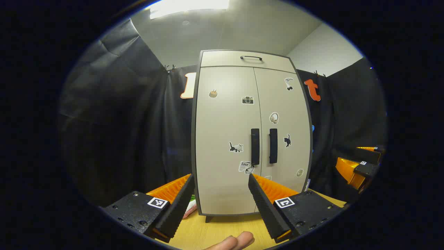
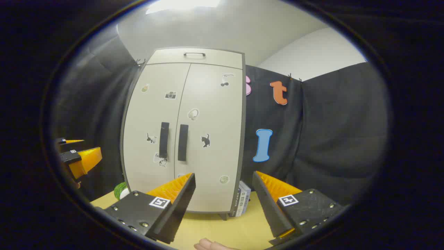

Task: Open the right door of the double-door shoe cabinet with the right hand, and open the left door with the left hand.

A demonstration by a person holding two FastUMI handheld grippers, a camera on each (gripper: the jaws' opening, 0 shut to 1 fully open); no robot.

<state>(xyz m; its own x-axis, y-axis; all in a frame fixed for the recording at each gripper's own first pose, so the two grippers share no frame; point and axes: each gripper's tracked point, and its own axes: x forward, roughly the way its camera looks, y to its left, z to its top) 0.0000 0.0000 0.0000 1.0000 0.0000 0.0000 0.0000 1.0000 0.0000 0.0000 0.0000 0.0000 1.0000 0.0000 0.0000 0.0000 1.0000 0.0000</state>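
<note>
Shoe cabinet (image 1: 225, 139) stands upright on a light wooden tabletop (image 1: 215, 232), both doors closed. Left door (image 1: 222, 114) and right door (image 1: 282, 104) meet at a centre seam, with the left handle (image 1: 255, 146) and right handle (image 1: 273, 146) just either side of it — two black vertical bars. Small stickers are scattered over both doors; a separate top panel carries a black pull (image 1: 251, 57).

Left gripper (image 1: 220, 199) — fingers spread wide, holding nothing. In the left gripper view the cabinet is straight ahead and apart from the fingertips; the lower part of the left door fills the gap between the fingers, and the left handle sits above the tip of the right-hand finger. Fingertips of the holding hand (image 1: 236, 241) show at the bottom edge. The other gripper shows at the far right edge of this view, off the cabinet's right side.

Right gripper (image 2: 223, 201) — also spread wide, empty. In the right gripper view the cabinet (image 2: 194, 139) is ahead and shifted left; its lower right corner falls between the fingers, and the right handle (image 2: 182, 142) is up and left of the left-hand finger, no contact. A small white box (image 2: 244, 198) stands just beside the cabinet's right foot. Something green (image 2: 120, 190) sits by the cabinet's lower left corner, too small to identify.
</note>
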